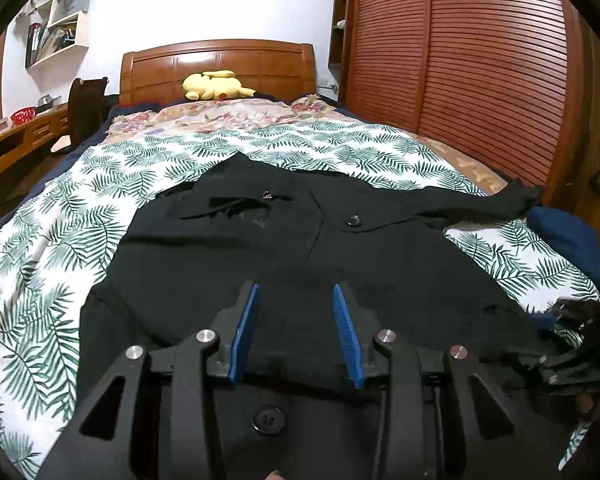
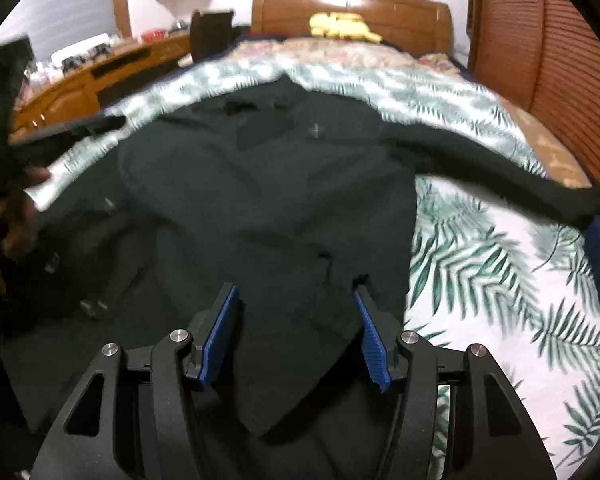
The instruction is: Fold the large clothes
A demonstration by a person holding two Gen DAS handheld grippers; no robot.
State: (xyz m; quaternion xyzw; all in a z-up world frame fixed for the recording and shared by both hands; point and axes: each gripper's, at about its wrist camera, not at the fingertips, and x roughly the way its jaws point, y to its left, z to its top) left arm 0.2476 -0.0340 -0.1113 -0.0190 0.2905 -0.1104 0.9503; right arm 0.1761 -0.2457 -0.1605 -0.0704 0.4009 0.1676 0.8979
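Observation:
A large black buttoned garment (image 1: 284, 248) lies spread on the bed, its collar end toward the headboard and one sleeve (image 1: 492, 204) stretched out to the right. My left gripper (image 1: 296, 292) is open and empty, just above the garment's near hem. My right gripper (image 2: 296, 292) is open and empty over the garment's (image 2: 268, 192) lower right part, near its right edge. The sleeve (image 2: 500, 164) runs off to the right in this view. The left gripper (image 2: 64, 128) and the hand holding it show blurred at the left of the right wrist view.
The bed has a white sheet with green leaf print (image 1: 40, 240) and a floral quilt (image 1: 220, 116) near the wooden headboard (image 1: 220, 64). A yellow plush toy (image 1: 214, 85) lies there. A dark blue cloth (image 1: 568, 236) sits at the right edge. A slatted wardrobe (image 1: 480, 60) stands right, a desk (image 1: 24, 136) left.

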